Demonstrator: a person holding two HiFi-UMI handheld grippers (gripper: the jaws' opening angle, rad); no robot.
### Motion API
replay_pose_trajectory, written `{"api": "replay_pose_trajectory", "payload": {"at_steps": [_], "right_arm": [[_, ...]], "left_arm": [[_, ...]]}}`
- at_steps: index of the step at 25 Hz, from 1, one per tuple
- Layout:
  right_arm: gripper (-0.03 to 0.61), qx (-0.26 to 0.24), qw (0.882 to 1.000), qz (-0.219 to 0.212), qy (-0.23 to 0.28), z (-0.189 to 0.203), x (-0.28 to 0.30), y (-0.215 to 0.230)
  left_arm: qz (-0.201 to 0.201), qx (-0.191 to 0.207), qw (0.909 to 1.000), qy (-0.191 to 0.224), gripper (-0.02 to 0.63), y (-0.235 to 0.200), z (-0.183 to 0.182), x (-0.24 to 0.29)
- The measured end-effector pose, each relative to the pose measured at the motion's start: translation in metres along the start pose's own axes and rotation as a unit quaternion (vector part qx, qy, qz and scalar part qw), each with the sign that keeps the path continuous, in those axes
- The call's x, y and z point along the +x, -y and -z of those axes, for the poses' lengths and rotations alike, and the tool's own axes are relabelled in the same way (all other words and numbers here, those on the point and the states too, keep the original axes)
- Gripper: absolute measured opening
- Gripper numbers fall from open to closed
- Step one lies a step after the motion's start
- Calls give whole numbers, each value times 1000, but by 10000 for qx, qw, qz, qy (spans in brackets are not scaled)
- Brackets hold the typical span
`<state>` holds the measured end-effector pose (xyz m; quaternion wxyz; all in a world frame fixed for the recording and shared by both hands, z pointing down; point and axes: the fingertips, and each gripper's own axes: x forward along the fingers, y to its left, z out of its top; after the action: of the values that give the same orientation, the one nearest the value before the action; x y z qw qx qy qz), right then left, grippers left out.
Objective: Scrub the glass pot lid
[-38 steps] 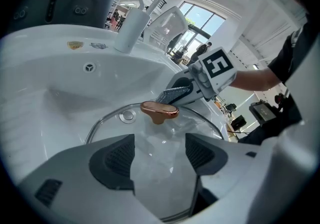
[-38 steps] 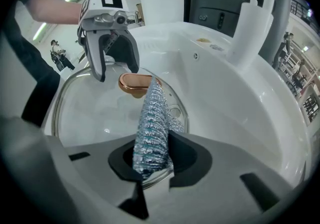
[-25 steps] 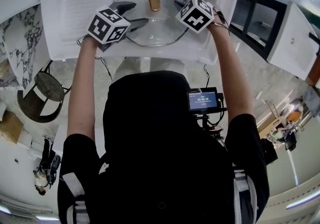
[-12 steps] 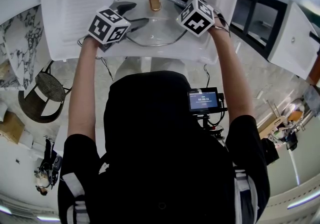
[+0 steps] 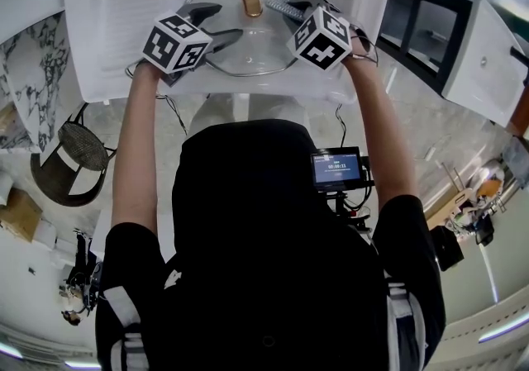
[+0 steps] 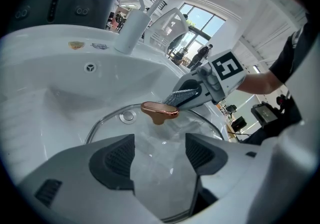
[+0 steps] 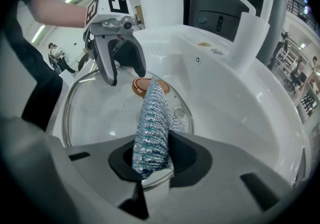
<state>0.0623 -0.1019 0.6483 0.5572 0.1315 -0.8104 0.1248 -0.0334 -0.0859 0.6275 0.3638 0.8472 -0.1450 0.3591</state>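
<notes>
The glass pot lid [image 5: 248, 51] lies in the white sink [image 5: 116, 6], its copper knob [image 5: 251, 2] facing up. My left gripper [image 5: 216, 24] is open over the lid's near-left part; in the left gripper view the glass [image 6: 200, 123] spreads between and under my left gripper's [image 6: 159, 150] jaws. My right gripper [image 5: 296, 7] is shut on a silvery-blue mesh scrubber [image 7: 151, 123]. The scrubber's tip lies on the lid [image 7: 100, 113] just beside the knob [image 7: 140, 86]. From the left gripper view the scrubber [image 6: 181, 97] touches the knob [image 6: 159, 111].
The white faucet [image 6: 132, 31] stands at the sink's far rim, and the faucet [image 7: 250, 28] also shows in the right gripper view. The drain [image 7: 180, 113] shows through the glass. A dark cabinet [image 5: 421, 26] stands right of the sink, a wicker chair [image 5: 70, 159] lower left.
My right gripper has drawn back a little towards me with the scrubber, which now lies nearer the knob. The left gripper has barely moved.
</notes>
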Motion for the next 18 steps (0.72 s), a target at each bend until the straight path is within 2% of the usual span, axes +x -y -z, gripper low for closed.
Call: {"api": "replay_pose_trajectory", "payload": {"at_steps": [18], "right_arm": [[67, -218, 9996, -30, 180, 0, -22, -38]], "left_arm": [[-32, -18, 10000, 45, 290, -3, 1, 1]]}}
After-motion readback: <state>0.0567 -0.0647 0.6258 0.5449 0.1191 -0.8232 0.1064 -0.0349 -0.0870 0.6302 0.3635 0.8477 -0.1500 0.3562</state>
